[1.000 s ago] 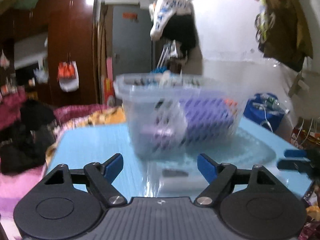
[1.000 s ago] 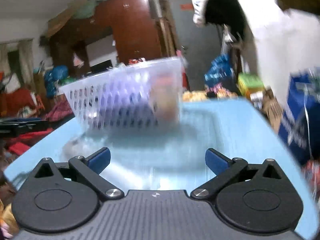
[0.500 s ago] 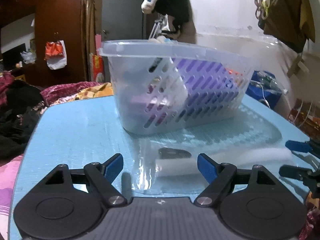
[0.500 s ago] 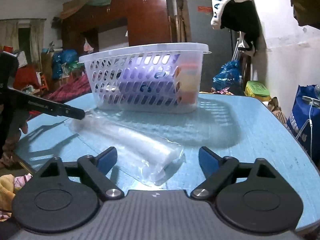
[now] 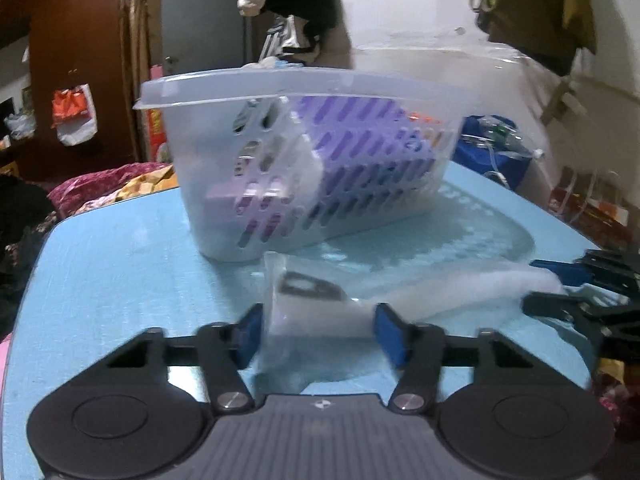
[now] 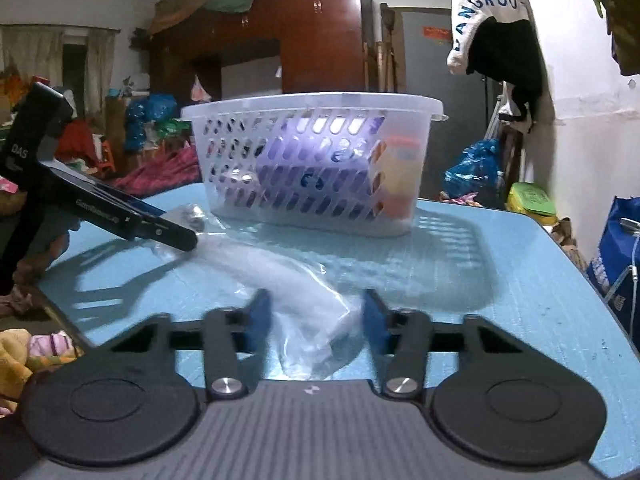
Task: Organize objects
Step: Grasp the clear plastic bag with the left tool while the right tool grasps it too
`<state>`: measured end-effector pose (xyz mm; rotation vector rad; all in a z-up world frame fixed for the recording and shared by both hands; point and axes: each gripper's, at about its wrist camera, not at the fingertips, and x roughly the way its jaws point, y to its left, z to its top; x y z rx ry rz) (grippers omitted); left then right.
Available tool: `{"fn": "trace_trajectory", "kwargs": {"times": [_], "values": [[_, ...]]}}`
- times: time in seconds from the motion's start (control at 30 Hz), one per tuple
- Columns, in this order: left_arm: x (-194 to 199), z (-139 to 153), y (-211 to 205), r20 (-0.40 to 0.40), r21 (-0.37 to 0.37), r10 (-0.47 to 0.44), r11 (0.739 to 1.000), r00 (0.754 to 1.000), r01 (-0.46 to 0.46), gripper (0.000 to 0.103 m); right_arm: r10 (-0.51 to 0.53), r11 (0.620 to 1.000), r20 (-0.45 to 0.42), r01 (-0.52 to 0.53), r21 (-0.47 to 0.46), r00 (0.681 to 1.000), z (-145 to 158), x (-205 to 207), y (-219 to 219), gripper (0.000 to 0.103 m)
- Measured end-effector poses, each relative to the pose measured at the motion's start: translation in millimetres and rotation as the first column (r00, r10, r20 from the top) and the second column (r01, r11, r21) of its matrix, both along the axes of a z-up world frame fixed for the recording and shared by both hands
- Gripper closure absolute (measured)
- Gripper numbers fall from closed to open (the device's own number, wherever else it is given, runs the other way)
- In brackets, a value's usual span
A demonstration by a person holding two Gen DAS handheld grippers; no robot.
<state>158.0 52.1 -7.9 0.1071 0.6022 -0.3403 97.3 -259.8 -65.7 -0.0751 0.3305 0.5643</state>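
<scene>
Clear plastic fills the near ground: a long see-through bag (image 5: pixel 320 312) lies flat on the blue tabletop (image 5: pixel 120 264), and both tools are on it. At one end, the left hand-held gripper (image 5: pixel 318 334) has its blue pads (image 5: pixel 390 334) either side of the bag, spread apart, with the plastic sitting between them but not pinched, so it reads as released. At the other end, the right hand-held gripper (image 6: pixel 316 320) does the same: pads wide, crinkled bag end (image 6: pixel 312 332) between them, no squeeze that I can see. Something white and roll-shaped sits inside the bag, plus a dark flat piece (image 5: pixel 308 286) near the left end; what it is, I cannot tell.

Just behind the bag stands a white slotted basket (image 6: pixel 316 168), upright on the tabletop, with the bag's far edge close to its base. Through the slots show a purple pack (image 5: pixel 360 152) and something orange (image 6: pixel 400 176).

Farther back, a dark wooden wardrobe (image 6: pixel 320 40) and a white-and-black garment (image 6: pixel 492 36) hanging by the wall.
</scene>
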Motion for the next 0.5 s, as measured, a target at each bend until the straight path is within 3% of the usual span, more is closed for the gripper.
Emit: {"fn": "trace_trajectory", "kwargs": {"times": [0.03,0.1,0.2,0.5], "values": [[-3,0,-3,0.012,0.014,0.003,1.0,1.0,-0.003,0.05,0.005,1.0,0.003,-0.005,-0.005,1.0,0,-1,1,0.065],[-8,1,-4,0.024,0.017,0.015,1.0,1.0,-0.015,0.063,0.014,1.0,0.013,-0.014,-0.02,1.0,1,-4,4,0.069],[-13,5,1,0.035,-0.023,0.032,0.999,0.999,-0.032,0.078,0.027,1.0,0.013,-0.026,-0.016,1.0,2,-4,3,0.076],[-35,8,6,0.134,-0.115,0.05,0.993,0.99,-0.035,0.082,0.036,0.999,0.098,-0.033,-0.031,0.995,13,-11,1,0.083]]}}
